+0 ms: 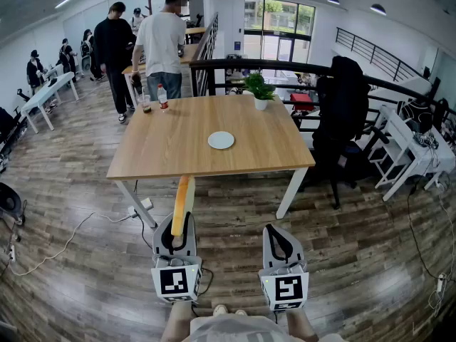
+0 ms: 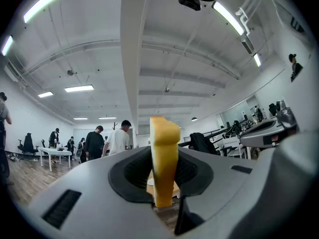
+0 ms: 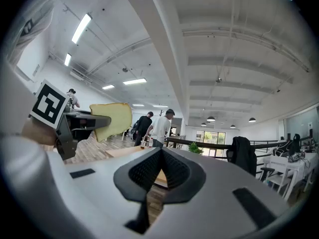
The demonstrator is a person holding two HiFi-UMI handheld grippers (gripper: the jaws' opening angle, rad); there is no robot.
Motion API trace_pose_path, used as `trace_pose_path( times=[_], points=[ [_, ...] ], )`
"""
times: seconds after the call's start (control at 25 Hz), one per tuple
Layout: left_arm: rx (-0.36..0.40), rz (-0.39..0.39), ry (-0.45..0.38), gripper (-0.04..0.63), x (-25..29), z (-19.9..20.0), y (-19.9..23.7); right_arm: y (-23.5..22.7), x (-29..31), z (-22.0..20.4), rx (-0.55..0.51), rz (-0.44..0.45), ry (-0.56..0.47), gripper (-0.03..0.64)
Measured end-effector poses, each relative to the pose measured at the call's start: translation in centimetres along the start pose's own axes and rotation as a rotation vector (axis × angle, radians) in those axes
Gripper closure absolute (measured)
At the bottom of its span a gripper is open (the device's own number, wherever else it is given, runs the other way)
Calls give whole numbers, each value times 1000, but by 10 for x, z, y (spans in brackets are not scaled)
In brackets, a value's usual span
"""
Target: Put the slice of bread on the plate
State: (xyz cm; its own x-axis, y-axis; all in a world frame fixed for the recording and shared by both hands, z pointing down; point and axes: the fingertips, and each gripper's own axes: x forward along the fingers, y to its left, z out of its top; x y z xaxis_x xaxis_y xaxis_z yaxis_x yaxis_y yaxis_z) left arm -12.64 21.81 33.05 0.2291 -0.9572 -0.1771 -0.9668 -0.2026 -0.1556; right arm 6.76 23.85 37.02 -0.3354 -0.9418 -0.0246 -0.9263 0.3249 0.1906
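Note:
The slice of bread (image 1: 183, 201) is pale yellow with a brown crust and stands on edge, sticking forward out of my left gripper (image 1: 178, 228), which is shut on its lower end. In the left gripper view the bread (image 2: 164, 158) rises upright between the two jaws. A small white plate (image 1: 221, 140) lies on the wooden table (image 1: 171, 148) ahead, well beyond the bread. My right gripper (image 1: 282, 242) is held beside the left one, short of the table, shut with nothing in it (image 3: 160, 172). The right gripper view shows the bread (image 3: 112, 121) side-on at the left.
On the table's far edge stand a potted plant (image 1: 259, 90), a bottle (image 1: 162, 97) and a cup (image 1: 146, 103). A black chair with a jacket (image 1: 342, 112) is right of the table. People stand behind it. Cables (image 1: 64, 244) lie on the floor at left.

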Motion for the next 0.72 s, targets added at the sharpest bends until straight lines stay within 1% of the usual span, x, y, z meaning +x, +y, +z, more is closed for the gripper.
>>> trace_pose_path(
  times=[0.2,0.32,0.48,0.72],
  points=[
    [0,2,-8,502,2,3,5,4,4,3,-9,10,-5,598],
    [-4,4,-2,502,1,-1,3,5,3,4,8,11,-1,598],
    [-5,-5,0,502,1,0,0,0,1,-1,7,0,1,598],
    [4,-8,3,502,1,-3,-10,-10,-9,-5,44,-12,-20,598]
  ],
)
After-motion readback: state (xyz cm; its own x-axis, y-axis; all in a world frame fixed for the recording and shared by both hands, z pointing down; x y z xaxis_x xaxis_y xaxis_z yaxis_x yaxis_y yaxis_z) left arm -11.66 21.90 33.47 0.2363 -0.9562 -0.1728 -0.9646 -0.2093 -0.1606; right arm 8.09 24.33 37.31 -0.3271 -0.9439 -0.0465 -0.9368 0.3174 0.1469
